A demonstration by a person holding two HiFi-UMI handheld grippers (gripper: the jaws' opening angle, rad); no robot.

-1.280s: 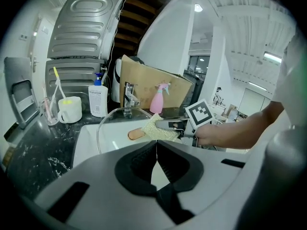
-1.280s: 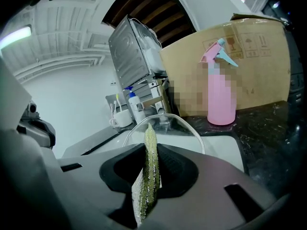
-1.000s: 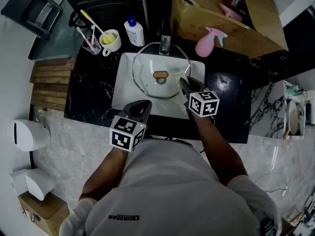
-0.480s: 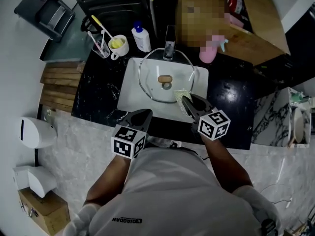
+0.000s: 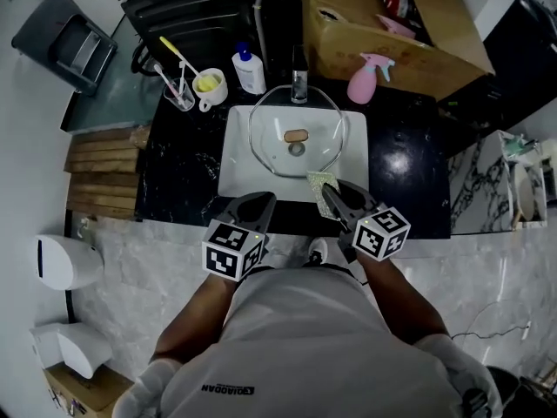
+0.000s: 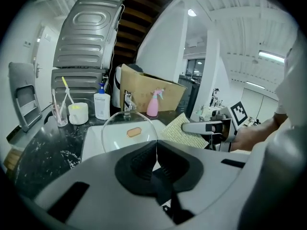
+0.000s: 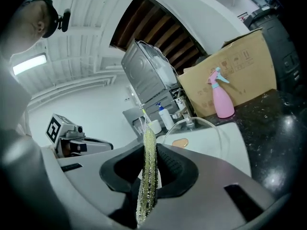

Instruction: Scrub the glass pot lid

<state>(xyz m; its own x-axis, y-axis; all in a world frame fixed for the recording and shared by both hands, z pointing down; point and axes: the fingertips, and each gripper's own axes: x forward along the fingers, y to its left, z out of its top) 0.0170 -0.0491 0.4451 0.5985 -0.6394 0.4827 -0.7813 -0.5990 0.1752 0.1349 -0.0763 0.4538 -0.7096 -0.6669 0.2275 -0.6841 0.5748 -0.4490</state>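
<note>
Presently right hand-held gripper clamps one sponge, left hand-held gripper closed empty, near one glass lid.

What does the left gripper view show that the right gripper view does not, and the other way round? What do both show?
Only the left gripper view: the left gripper with its jaws shut and nothing between them, and the right gripper from outside, showing the broad face of the scouring pad.
Only the right gripper view: the right gripper's jaws clamped on that pad, seen edge-on, and the left gripper from outside.
Both: the glass pot lid in the white sink, the pink spray bottle, the cardboard box and the pump bottle.
</note>
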